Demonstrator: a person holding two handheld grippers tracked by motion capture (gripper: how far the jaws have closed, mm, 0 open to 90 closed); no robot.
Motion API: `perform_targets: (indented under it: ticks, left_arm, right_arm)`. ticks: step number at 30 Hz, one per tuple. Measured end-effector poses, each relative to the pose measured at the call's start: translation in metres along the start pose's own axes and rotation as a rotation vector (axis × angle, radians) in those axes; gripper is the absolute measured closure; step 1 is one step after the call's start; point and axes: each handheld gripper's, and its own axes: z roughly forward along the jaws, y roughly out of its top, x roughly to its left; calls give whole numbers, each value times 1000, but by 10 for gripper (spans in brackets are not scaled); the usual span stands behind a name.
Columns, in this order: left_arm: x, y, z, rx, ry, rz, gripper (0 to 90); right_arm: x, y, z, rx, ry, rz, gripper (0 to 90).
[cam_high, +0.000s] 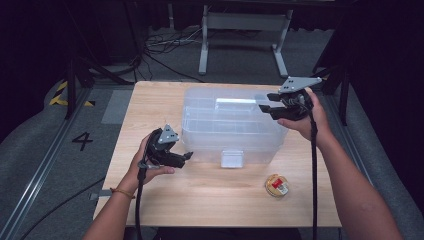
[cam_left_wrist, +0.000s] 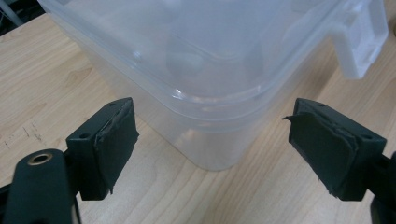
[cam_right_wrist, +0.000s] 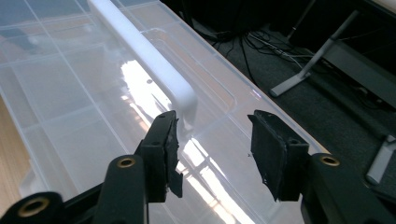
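A clear plastic storage box (cam_high: 230, 125) with a lid, a white top handle (cam_high: 235, 103) and a front latch (cam_high: 232, 158) sits in the middle of the wooden table (cam_high: 210, 200). My left gripper (cam_high: 187, 157) is open at the box's front left corner (cam_left_wrist: 210, 135), low by the tabletop, with nothing between its jaws. My right gripper (cam_high: 267, 102) hovers open over the lid's right end. In the right gripper view its jaws (cam_right_wrist: 212, 144) stand just past the end of the handle (cam_right_wrist: 154, 60), touching nothing.
A small round tape-like roll (cam_high: 276, 185) with a red label lies on the table at the front right. Behind the table stand a metal frame (cam_high: 245, 30) and cables on the floor (cam_high: 160, 47). The table's far edge is close to the box.
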Motion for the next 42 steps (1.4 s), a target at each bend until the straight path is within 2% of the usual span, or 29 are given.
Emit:
perform_targets:
  ticks: [5, 7, 8, 10, 13, 16, 17, 19, 20, 22, 23, 26, 29, 30, 36, 40, 42]
  left_arm:
    - [2, 0, 4, 10, -3, 5, 161]
    - [4, 0, 7, 7, -7, -3, 161]
    - [4, 0, 8, 9, -10, -1, 161]
    - [5, 0, 10, 11, -4, 3, 161]
    - [7, -1, 14, 13, -31, -7, 148]
    - [8, -1, 19, 10, -57, -11, 150]
    - [7, 0, 21, 11, -45, -10, 133]
    - [7, 0, 24, 9, -53, -25, 100]
    - [7, 0, 25, 10, -56, -29, 84]
    - [4, 1, 25, 26, -22, -8, 104]
    - [4, 1, 25, 26, -19, -7, 112]
    - [2, 2, 24, 25, -33, -10, 116]
    - [-3, 4, 24, 30, -22, 8, 125]
    - [-4, 4, 24, 29, -29, 8, 126]
    - [-8, 6, 22, 34, -25, 32, 143]
    - [-9, 6, 20, 37, -24, 36, 163]
    - [-9, 6, 18, 24, -30, 28, 160]
  right_arm:
    - [4, 5, 13, 41, -4, -23, 550]
    - [6, 7, 17, 41, 16, -26, 556]
    - [7, 7, 20, 50, 3, -31, 556]
    - [7, 8, 25, 69, -12, -23, 561]
    - [7, 10, 32, 87, -5, -12, 572]
    - [8, 12, 37, 95, 8, -11, 616]
    - [9, 13, 39, 97, 9, -14, 647]
    - [10, 15, 42, 108, 17, -30, 733]
    - [12, 15, 43, 114, 14, -35, 734]
    - [13, 15, 42, 120, 13, -42, 739]
    - [14, 15, 41, 119, 14, -41, 740]
    - [13, 13, 39, 113, 18, -37, 743]
    - [12, 9, 35, 108, 26, -26, 743]
    - [12, 8, 34, 114, 25, -22, 743]
    - [13, 7, 29, 128, 26, -26, 743]
    - [12, 5, 28, 119, 28, -20, 744]
    - [12, 6, 28, 123, 31, -18, 744]
